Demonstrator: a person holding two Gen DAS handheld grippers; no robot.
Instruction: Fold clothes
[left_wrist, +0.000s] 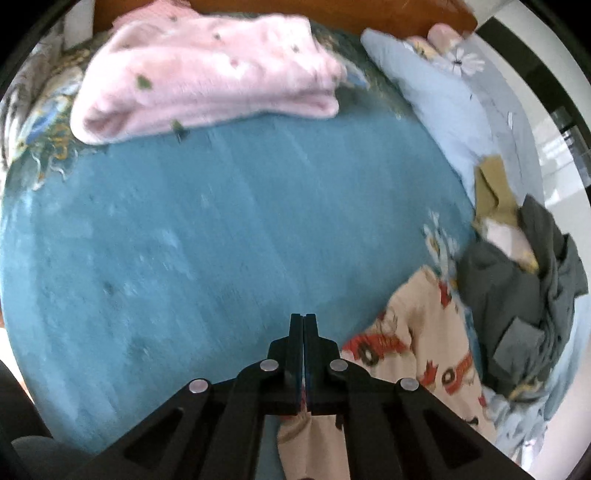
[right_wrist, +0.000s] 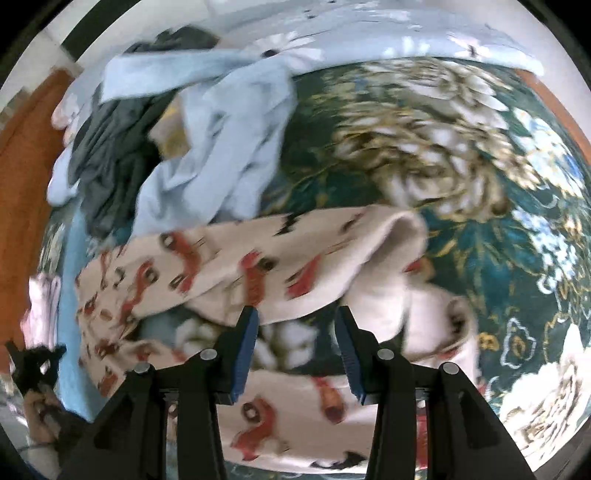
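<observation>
Pyjamas (right_wrist: 236, 266), cream with a red car print, are the garment in hand: they lie crumpled across the bed, one end pinched in the left hand-held gripper (left_wrist: 303, 317), whose jaws are clenched on a strip of the cloth that trails down beneath them. The right hand-held gripper (right_wrist: 297, 314) hovers just above the rest of the garment with its blue pads (right_wrist: 246, 343) spread apart and nothing between them. Both views are smeared, so the seams and hems cannot be read. To do this step well, I judge the right one should close on an edge or corner matching the left's hold, not on a bunched middle fold, so that the cloth can be drawn taut between the two and laid flat. The teal blanket (left_wrist: 221, 229) ahead of the left gripper offers a bare stretch for spreading it. Pull gently and level, since fleece-like cloth may drag the floral bedspread (right_wrist: 461, 155) along. Keep clear of the pile beyond, where grey clothes (left_wrist: 524, 280) and a pale blue garment (right_wrist: 229, 147) lie tangled. Farthest off, a pink folded piece (left_wrist: 207, 74) rests near the headboard (left_wrist: 332, 11).
</observation>
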